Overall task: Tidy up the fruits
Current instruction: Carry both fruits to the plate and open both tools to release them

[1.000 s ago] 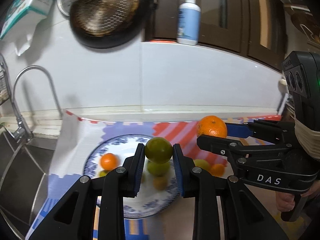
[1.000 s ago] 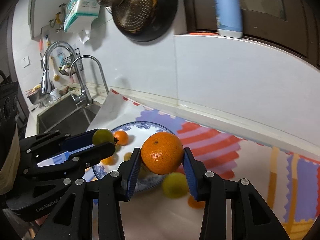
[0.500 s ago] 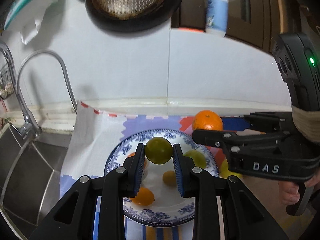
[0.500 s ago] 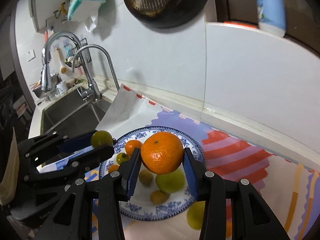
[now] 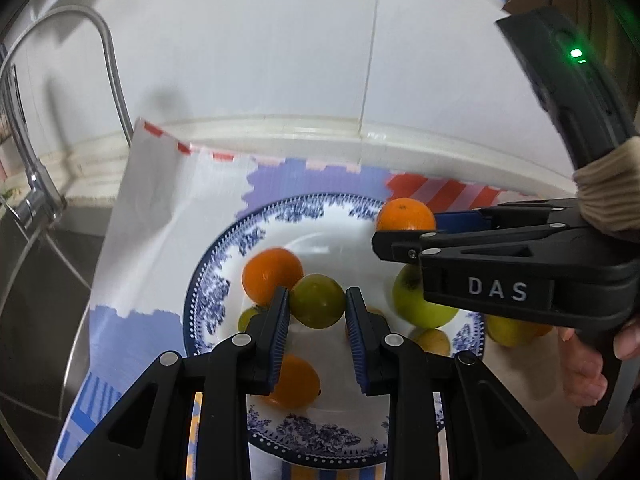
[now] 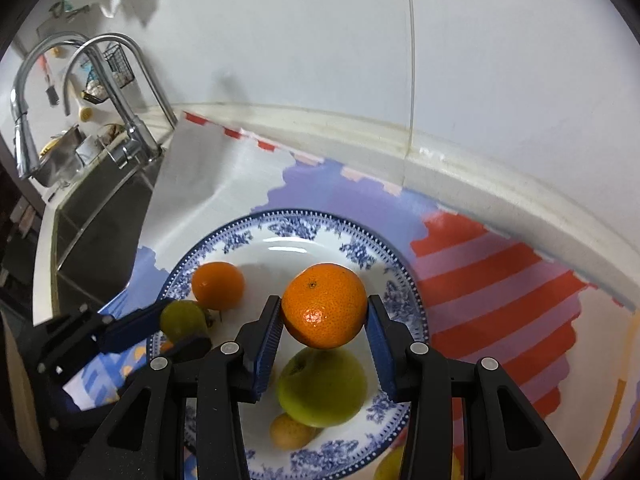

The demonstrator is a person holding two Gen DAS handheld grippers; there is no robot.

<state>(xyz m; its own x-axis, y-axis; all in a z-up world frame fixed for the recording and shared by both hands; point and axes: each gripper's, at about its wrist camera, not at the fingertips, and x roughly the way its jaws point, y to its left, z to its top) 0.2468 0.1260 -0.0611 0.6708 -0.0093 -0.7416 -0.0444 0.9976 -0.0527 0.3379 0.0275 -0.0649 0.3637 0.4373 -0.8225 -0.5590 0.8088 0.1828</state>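
My left gripper [image 5: 317,309] is shut on a small green fruit [image 5: 317,306] and holds it low over the blue-and-white plate [image 5: 208,292]. My right gripper [image 6: 323,316] is shut on a large orange [image 6: 324,310] above the same plate [image 6: 360,248]; it shows from the side in the left wrist view [image 5: 404,236]. On the plate lie an orange [image 5: 272,272], a green apple [image 6: 320,390], a second small orange [image 5: 296,384] and a small yellow fruit [image 6: 290,430].
The plate sits on a patterned mat [image 6: 500,280] against a white tiled wall. A steel sink [image 6: 92,216] with a curved tap [image 5: 108,60] lies to the left. More yellow fruit [image 5: 508,330] lies on the mat right of the plate.
Both grippers have moved forward and down over the plate, each still holding its fruit. The plate now fills the middle of both views.
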